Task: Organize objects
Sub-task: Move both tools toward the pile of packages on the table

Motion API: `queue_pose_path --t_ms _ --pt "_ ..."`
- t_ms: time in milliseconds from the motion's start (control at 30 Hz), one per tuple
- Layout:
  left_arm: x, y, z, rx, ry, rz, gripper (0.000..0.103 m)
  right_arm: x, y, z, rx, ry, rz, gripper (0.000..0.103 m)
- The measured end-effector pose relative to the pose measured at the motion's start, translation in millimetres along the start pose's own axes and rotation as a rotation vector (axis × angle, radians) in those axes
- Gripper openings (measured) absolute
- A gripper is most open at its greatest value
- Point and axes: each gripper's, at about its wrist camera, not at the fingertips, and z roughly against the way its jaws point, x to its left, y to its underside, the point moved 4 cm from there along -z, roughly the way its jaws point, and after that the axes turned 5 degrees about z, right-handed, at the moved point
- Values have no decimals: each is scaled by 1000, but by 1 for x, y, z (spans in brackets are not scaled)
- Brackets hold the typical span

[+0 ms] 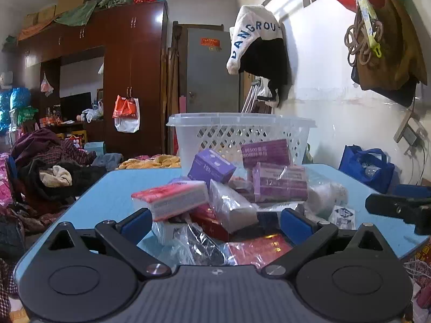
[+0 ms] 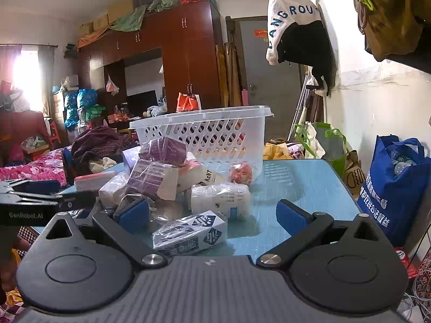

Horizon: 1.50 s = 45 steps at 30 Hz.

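While both tools hang low over the near edge of the blue table (image 2: 304, 177), their jaws stand spread wide and grip nothing; the left gripper (image 1: 215, 222) has its blue pads on either side of the near end of a heap of wrapped packets without pressing on any, and the right gripper (image 2: 212, 215) frames a white carton with dark blue diamond marks (image 2: 190, 232) that lies in clear film just ahead of it, untouched. Seen from the right wrist, the side of the left tool reads "GenRobot.AI" in pale letters.

Further out the heap spreads over the middle of the table; a red and white packet (image 1: 171, 200) lies tilted on top at the left; a violet box (image 1: 211, 168) marked "10", seemingly upside down, leans behind it; two purple boxes (image 1: 280, 185), stacked and wrapped in film, show a "12" on the lower one; a white bottle (image 2: 219, 197) lies on its side in a bag; a second white container (image 2: 202, 177) behind it shows letters that seem to read "KENT".

Behind the heap, at the far edge of the table, stands a clear plastic basket (image 1: 239, 130) with lattice sides, upright; whether anything lies in it cannot be told. On the wall beyond hangs a white garment (image 1: 252, 31) lettered in blue, partly folded, reading roughly "DANGROUS"; a blue shopping bag (image 2: 390, 188) with white Chinese characters stands to the right of the table.
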Motion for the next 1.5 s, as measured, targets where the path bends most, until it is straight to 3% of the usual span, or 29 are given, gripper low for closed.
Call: queue_pose_path --t_ms 1500 --pt "-9 24 -7 23 -52 -18 103 -5 7 -2 40 -42 -5 103"
